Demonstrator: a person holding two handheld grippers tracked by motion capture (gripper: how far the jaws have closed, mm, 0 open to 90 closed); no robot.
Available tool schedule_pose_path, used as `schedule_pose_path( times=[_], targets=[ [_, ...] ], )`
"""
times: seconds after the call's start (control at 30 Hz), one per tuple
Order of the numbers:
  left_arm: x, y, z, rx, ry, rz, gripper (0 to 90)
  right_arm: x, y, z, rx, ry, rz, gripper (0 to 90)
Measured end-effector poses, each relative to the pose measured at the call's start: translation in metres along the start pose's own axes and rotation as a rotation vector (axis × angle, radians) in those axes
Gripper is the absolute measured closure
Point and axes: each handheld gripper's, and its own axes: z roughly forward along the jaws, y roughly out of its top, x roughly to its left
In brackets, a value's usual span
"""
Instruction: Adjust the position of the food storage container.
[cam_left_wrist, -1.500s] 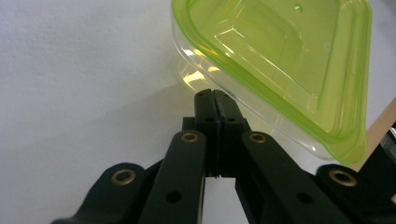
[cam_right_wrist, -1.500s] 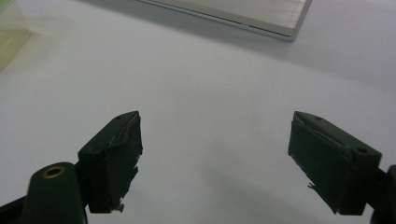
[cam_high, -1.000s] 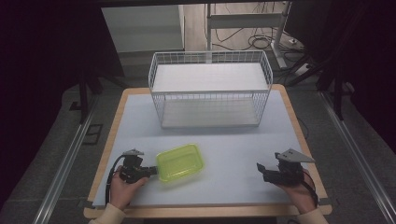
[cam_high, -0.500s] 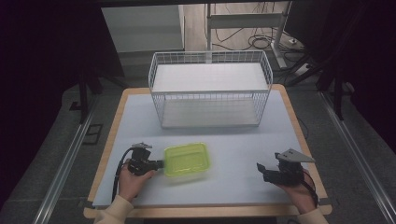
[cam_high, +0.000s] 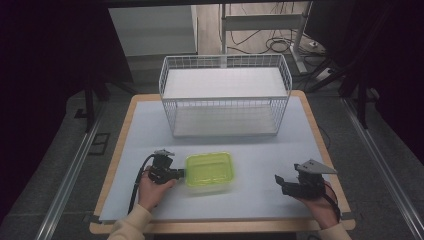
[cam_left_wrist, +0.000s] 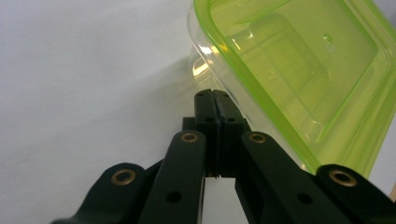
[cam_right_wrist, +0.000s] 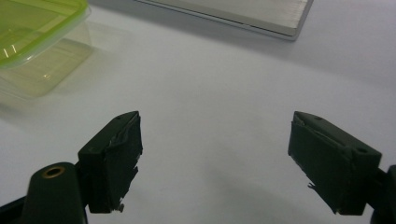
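- Two grippers sit near the front edge of the table (cam_high: 150, 125), well apart, with a green container (cam_high: 210, 169) between them, nearer the left one.
- The left gripper (cam_high: 176, 173) has its jaws pressed together; their tips touch the container's near left wall just under its rim, as the left gripper view shows.
- The right gripper (cam_high: 279, 181) has its jaws spread wide over bare table, the container well off to its left.
- A white wire basket (cam_high: 225, 97) stands behind the container.
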Motion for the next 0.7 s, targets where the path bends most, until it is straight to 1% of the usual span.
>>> schedule_pose_path(
  times=[0.1, 0.17, 0.2, 0.23, 0.27, 0.3, 0.33, 0.37, 0.47, 0.57, 0.63, 0.67, 0.7],
  targets=[
    [-0.003, 0.002, 0.004, 0.006, -0.005, 0.007, 90.0, 0.0, 0.0, 0.0, 0.001, 0.001, 0.001, 17.6],
    [-0.008, 0.005, 0.009, 0.014, -0.014, 0.017, 90.0, 0.0, 0.0, 0.0, 0.0, 0.001, -0.001, 17.6],
    [-0.008, 0.005, 0.009, 0.014, -0.014, 0.017, 90.0, 0.0, 0.0, 0.0, 0.0, 0.001, -0.001, 17.6],
    [-0.01, 0.007, 0.011, 0.021, -0.011, 0.026, 90.0, 0.0, 0.0, 0.0, 0.001, 0.001, 0.001, 17.6],
    [-0.013, 0.01, 0.014, 0.02, -0.016, 0.031, 90.0, 0.0, 0.0, 0.0, 0.001, 0.002, 0.001, 17.6],
    [-0.013, 0.01, 0.014, 0.02, -0.016, 0.031, 90.0, 0.0, 0.0, 0.0, 0.001, 0.002, 0.001, 17.6],
    [-0.017, 0.013, 0.018, 0.018, -0.016, 0.03, 90.0, 0.0, 0.0, 0.0, 0.002, 0.001, 0.0, 17.6],
    [-0.018, 0.015, 0.019, 0.025, -0.016, 0.042, 90.0, 0.0, 0.0, 0.0, 0.002, 0.002, 0.001, 17.6],
    [-0.023, 0.018, 0.025, 0.03, -0.02, 0.047, 90.0, 0.0, 0.0, 0.0, 0.002, 0.002, 0.001, 17.6],
    [-0.027, 0.019, 0.028, 0.028, -0.021, 0.052, 90.0, 0.0, 0.0, 0.0, 0.001, 0.003, 0.002, 17.6],
    [-0.026, 0.019, 0.027, 0.024, -0.017, 0.056, 90.0, 0.0, 0.0, 0.0, 0.0, 0.003, 0.002, 17.6],
    [-0.026, 0.018, 0.026, 0.013, -0.01, 0.051, 90.0, 0.0, 0.0, -0.001, 0.001, 0.002, 0.003, 17.6],
    [-0.026, 0.018, 0.026, 0.013, -0.01, 0.051, 90.0, 0.0, 0.0, -0.001, 0.001, 0.002, 0.003, 17.6]
  ],
)
